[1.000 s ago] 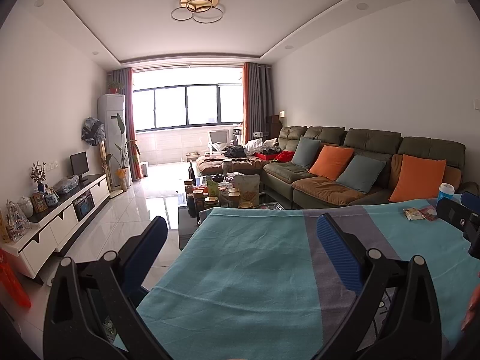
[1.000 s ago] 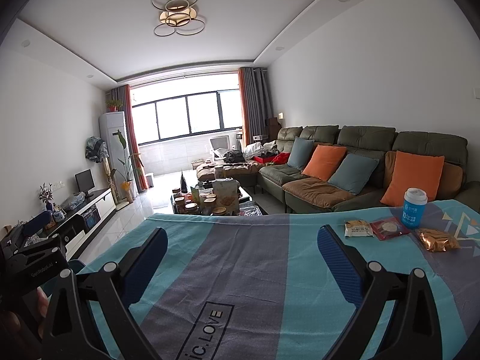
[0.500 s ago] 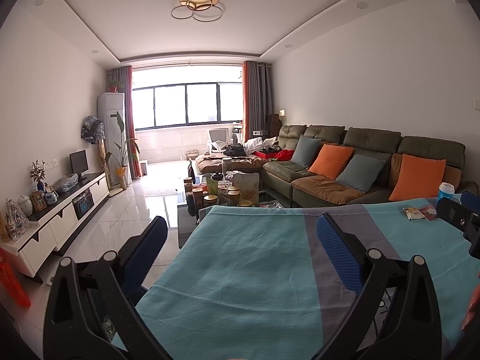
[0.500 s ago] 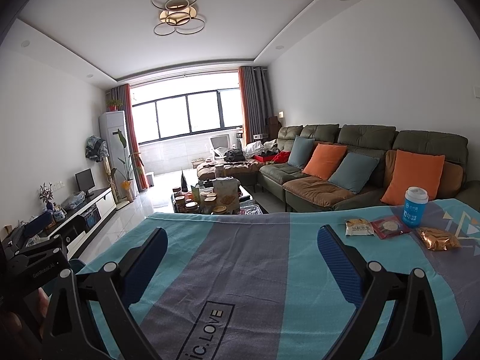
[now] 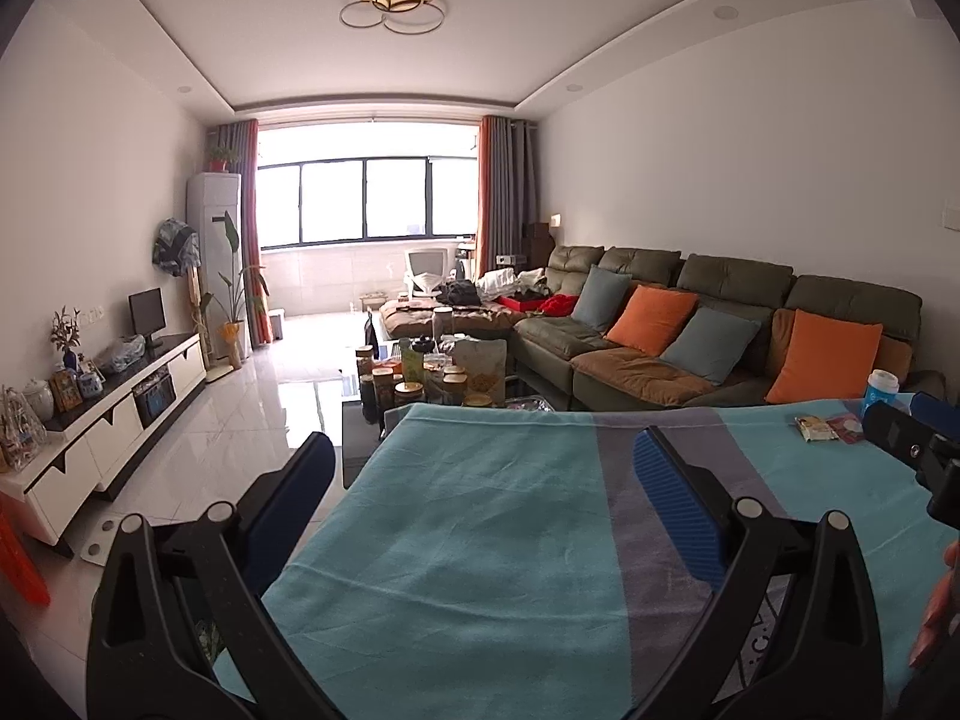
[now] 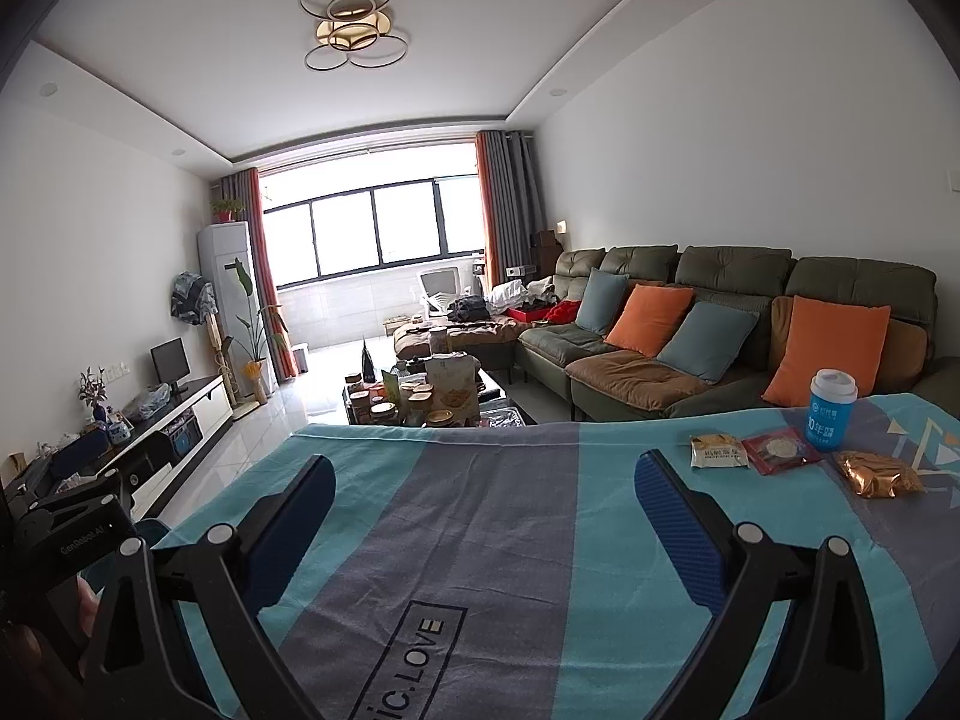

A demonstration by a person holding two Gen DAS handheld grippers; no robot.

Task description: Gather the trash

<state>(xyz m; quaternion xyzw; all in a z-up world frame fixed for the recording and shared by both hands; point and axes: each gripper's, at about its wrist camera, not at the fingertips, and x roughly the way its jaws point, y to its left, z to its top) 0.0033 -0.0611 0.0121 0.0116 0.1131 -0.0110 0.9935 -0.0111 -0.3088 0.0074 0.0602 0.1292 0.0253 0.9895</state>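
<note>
Nothing moved since earlier. Both left gripper [image 5: 480, 480] and right gripper [image 6: 483, 489] released, empty. Uncollected on surface [image 6: 492, 516]: cup [image 6: 832, 410], three wrappers [image 6: 780, 450]. No bin visible.

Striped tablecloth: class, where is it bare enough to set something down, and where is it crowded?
Bare: the wide teal and grey stretch of the striped tablecloth, from its far edge to the printed lettering, under both open grippers, left gripper and right gripper. Crowded: the far right corner, where the pale packet, red packet, gold wrapper and blue cup cluster.
</note>
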